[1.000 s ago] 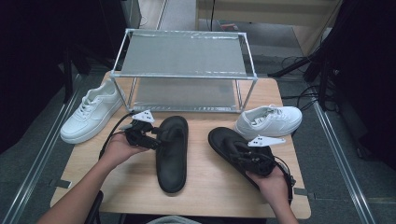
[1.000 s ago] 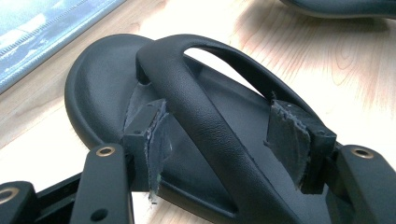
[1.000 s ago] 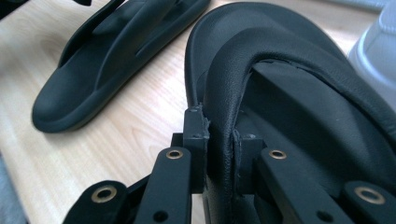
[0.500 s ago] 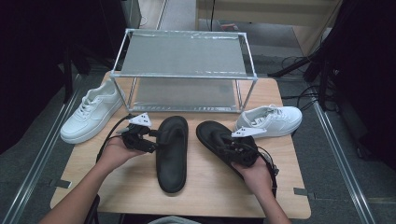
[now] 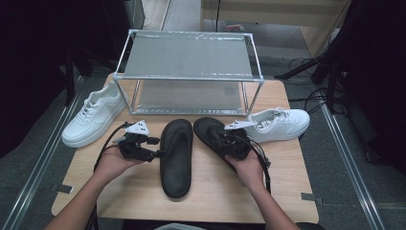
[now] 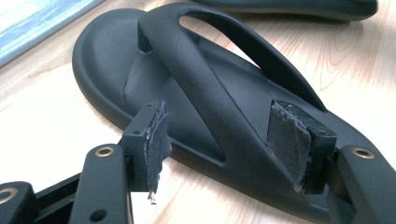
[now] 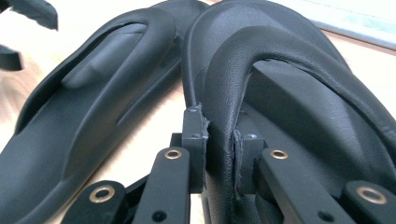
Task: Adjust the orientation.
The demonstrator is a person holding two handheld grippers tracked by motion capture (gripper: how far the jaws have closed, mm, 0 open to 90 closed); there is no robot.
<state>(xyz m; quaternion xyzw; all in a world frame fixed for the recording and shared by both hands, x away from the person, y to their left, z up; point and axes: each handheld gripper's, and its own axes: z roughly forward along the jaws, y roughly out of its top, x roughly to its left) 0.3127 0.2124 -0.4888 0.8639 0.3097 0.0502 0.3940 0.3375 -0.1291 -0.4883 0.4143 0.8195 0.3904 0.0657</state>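
The right gripper view shows the right gripper (image 7: 219,140) clamped on the strap of a black rubber flip-flop sandal (image 7: 299,93). In the left gripper view, the left gripper (image 6: 229,135) stands wide apart astride the strap of the second black sandal (image 6: 205,88), pads not touching. From above, both sandals lie between the grippers on the pale wooden desk (image 5: 143,191), before a metal-framed shelf (image 5: 189,57) flanked by a left white sneaker (image 5: 93,115) and a right white sneaker (image 5: 280,123).

Bare table (image 5: 268,191) lies in front of both black sandals (image 5: 176,155). Metal rack (image 5: 189,72) walls off the far side; white sneaker (image 5: 93,120) at left edge and another (image 5: 280,124) at right flank the sandals, narrowing side gaps
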